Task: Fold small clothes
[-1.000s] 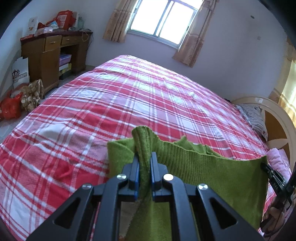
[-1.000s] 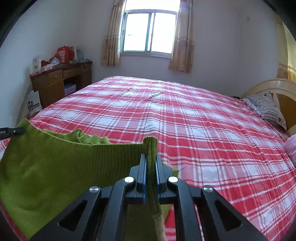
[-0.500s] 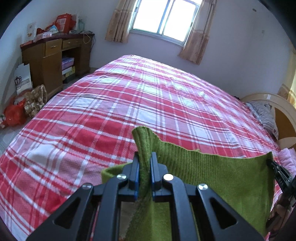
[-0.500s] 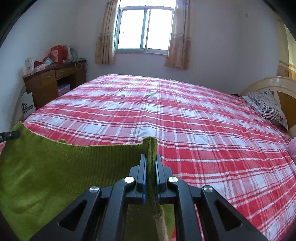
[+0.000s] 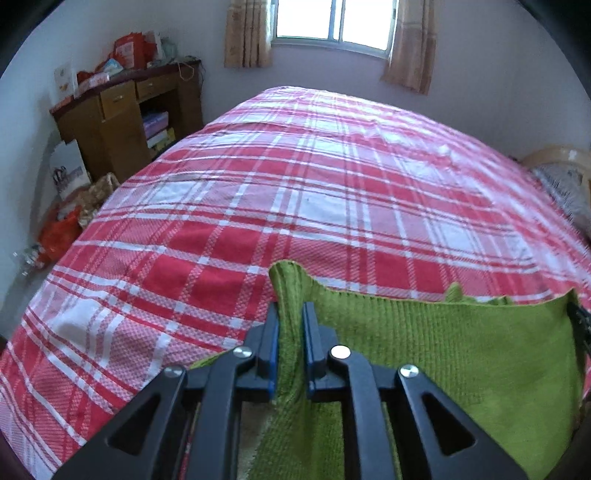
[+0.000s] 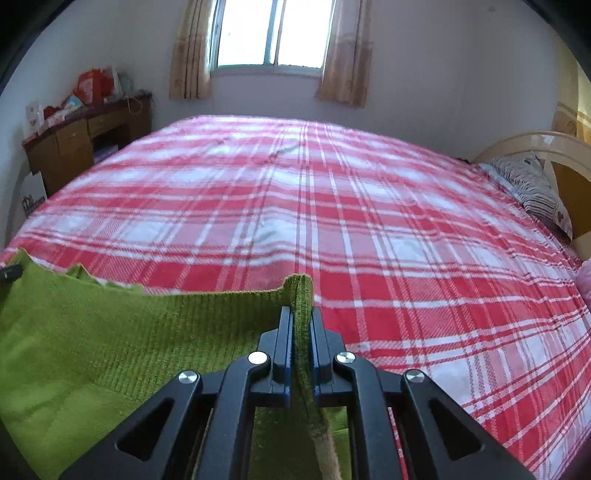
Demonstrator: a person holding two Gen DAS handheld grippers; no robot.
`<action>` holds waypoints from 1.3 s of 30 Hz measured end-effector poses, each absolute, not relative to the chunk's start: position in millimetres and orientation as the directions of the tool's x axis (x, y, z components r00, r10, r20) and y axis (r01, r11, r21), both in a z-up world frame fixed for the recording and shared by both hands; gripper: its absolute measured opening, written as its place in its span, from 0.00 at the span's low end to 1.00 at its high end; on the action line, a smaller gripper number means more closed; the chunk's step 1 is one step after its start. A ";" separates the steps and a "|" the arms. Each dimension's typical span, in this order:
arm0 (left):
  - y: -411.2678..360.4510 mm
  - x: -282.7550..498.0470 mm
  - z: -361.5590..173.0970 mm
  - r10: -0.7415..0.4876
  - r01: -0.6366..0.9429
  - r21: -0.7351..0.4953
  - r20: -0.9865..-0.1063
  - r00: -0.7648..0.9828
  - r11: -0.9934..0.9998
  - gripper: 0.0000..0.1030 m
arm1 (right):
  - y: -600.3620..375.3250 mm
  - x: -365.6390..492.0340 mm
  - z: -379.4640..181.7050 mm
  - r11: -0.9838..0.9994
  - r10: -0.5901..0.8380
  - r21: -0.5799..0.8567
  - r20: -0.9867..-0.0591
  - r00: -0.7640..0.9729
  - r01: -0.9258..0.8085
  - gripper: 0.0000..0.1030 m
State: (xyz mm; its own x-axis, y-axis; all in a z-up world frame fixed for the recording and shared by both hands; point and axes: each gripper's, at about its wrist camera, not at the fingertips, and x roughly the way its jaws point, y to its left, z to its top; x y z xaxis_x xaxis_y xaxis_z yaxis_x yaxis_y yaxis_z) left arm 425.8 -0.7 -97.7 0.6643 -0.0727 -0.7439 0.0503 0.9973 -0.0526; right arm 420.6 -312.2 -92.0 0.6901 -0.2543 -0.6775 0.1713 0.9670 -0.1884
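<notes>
The green knit garment (image 5: 443, 350) hangs stretched between the two grippers above the near edge of the bed (image 5: 332, 177), which is covered in a red and white plaid sheet; its upper edge runs roughly level from one gripper to the other, sagging slightly in the middle. The left gripper (image 5: 291, 332) has a folded corner of the garment between its jaws, which are beginning to part, though the fabric sits between the pads and rises in a small hump above them; the right gripper (image 6: 302, 336) pinches the opposite corner with its jaws pressed tight on the cloth. In the left wrist view the garment spreads towards 3 o'clock; in the right wrist view towards 9 o'clock. A wooden desk (image 5: 122, 114) stands at about 10 o'clock; a window (image 6: 273, 33) at 12 o'clock; what may be a patterned pillow (image 6: 532, 188) lies at 2 o'clock by the headboard, somewhat blurred.
</notes>
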 end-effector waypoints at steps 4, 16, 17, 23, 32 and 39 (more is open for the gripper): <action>-7.7 430.5 -101.4 -0.011 0.033 0.014 -0.754 0.656 0.999 0.24 | -309.6 429.2 -105.6 0.958 -0.286 -0.236 -0.722 0.631 0.164 0.07; 6.9 437.3 -108.4 0.148 -0.129 0.087 -0.776 0.613 0.988 0.90 | -306.2 433.4 -115.1 0.915 -0.398 -0.354 -0.727 0.559 0.192 0.36; 11.6 438.4 -109.5 0.151 -0.148 0.077 -0.784 0.602 0.986 0.97 | -310.8 430.1 -111.5 0.921 -0.388 -0.332 -0.728 0.566 0.205 0.52; 28.9 439.8 -114.6 0.060 -0.160 -0.041 -0.813 0.579 0.986 1.00 | -351.3 340.0 -61.2 0.900 -0.406 -0.128 -0.599 0.690 0.417 0.56; 27.7 368.7 -76.1 -0.019 -0.045 -0.061 -0.775 0.631 0.997 1.00 | -324.8 242.4 -41.8 0.954 -0.264 -0.038 -0.579 0.772 0.298 0.56; 4.1 283.9 -79.1 -0.016 0.078 0.048 -0.748 0.663 0.996 1.00 | -254.3 249.8 -66.1 0.998 -0.019 0.038 -0.655 0.755 0.058 0.16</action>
State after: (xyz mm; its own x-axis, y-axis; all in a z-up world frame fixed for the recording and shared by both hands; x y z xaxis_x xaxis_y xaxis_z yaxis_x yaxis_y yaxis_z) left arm 283.9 4.1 -79.1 0.6630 -0.0163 -0.7484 0.0781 0.9958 0.0475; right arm 249.8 -254.3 -66.1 0.7552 -0.0191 -0.6553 0.0581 0.9976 0.0378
